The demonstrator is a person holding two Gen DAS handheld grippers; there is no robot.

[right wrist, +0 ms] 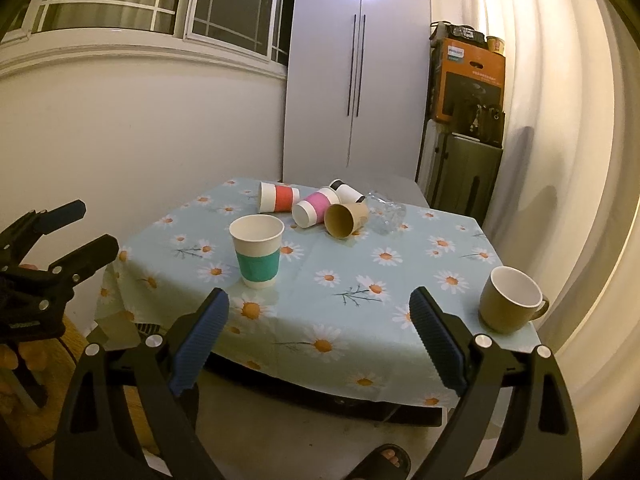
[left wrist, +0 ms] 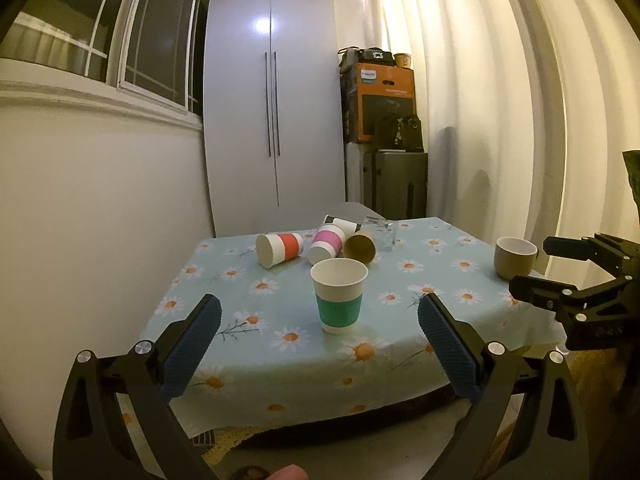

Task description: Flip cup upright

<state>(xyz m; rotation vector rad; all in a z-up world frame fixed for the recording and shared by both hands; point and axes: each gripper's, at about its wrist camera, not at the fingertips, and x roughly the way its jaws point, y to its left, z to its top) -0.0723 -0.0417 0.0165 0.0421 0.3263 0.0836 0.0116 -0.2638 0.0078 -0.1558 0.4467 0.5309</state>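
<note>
While held back off the near edge of the worktop (left wrist: pixel 280 384), left tongs (left wrist: pixel 319 318) and right tongs (right wrist: pixel 319 313) both spread wide and empty, green-banded cup (left wrist: pixel 339 295) upright just ahead, red-banded cup (left wrist: pixel 280 249), pink-banded cup (left wrist: pixel 326 243) and brown cup (left wrist: pixel 360 246) toppled farther back, mug (right wrist: pixel 511 300) upright off right

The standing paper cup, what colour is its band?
Green, on a white cup. The right wrist view shows it best.

The left gripper (left wrist: pixel 319 312) has its jaws spread wide, with nothing between its blue pads (left wrist: pixel 192 348). The right gripper (right wrist: pixel 319 308) is the same, jaws far apart and holding nothing. Both are held level, side by side and apart from each other.
</note>
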